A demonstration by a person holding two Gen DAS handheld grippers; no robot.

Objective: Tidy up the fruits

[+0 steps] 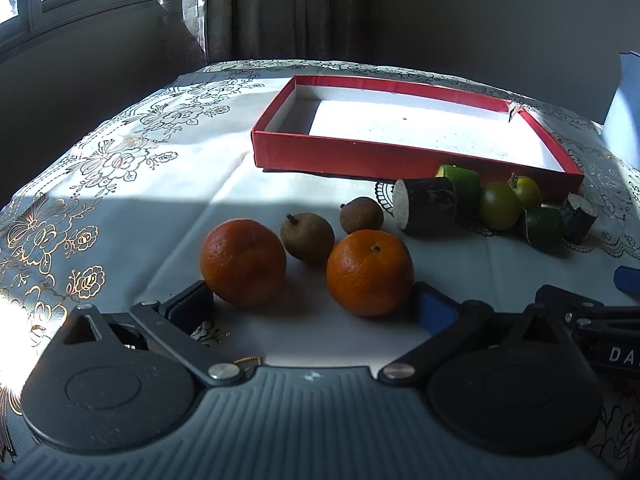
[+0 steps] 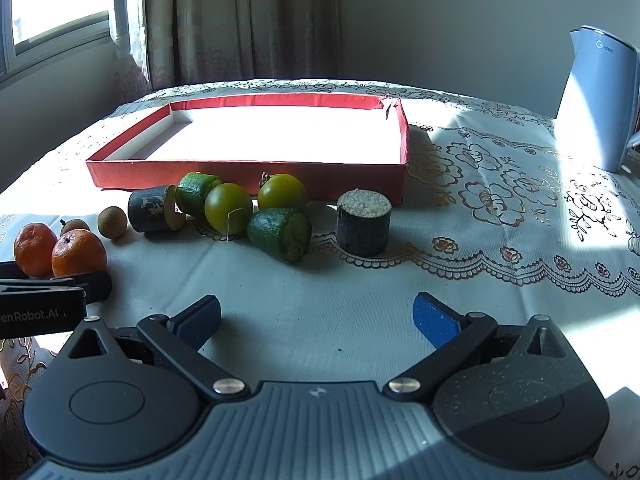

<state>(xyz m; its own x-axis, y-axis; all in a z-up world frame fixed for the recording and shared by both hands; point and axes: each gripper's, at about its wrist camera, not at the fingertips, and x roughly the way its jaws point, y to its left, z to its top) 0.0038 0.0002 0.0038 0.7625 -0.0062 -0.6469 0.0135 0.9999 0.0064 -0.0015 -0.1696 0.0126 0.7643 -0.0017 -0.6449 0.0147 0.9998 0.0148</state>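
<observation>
Two oranges sit between the spread, empty jaws of the left gripper, probably lining up a pick. Right gripper jaws gape too, nothing between them; red box ahead is unfilled.

The tray sits toward the back of the bench. Before it lie the cut pieces and round fruits; left of them two small fruits, then two oranges (nearest the left gripper). A kettle stands far right.
</observation>
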